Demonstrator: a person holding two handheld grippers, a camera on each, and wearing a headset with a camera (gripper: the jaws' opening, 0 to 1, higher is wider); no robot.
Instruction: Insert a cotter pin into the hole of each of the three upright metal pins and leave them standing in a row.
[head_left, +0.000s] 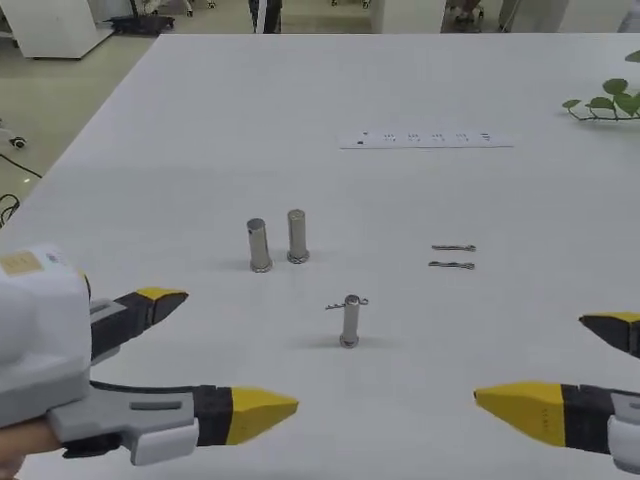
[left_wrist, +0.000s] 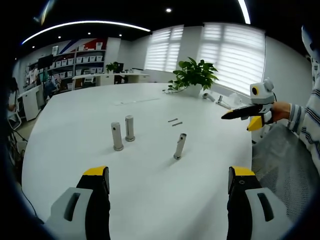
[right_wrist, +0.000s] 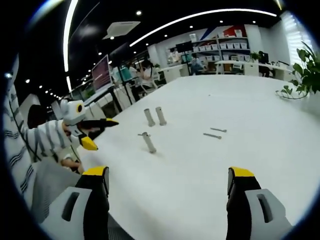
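Three metal pins (head_left: 297, 236) stood upright on the white counter (head_left: 150, 150), all beyond the fingertips: the fitted pin (head_left: 350, 322), with a cotter pin (head_left: 347, 303) through its top, was nearest, ahead of the gap between the two grippers, and the two bare pins (head_left: 259, 245) stood close together farther out, ahead of the left gripper (head_left: 230, 350). Two loose cotter pins (head_left: 453, 247) lay side by side ahead of the right gripper (head_left: 537, 360), well apart from its fingers. Both grippers had their fingers spread wide and held nothing, hovering above the near part of the counter.
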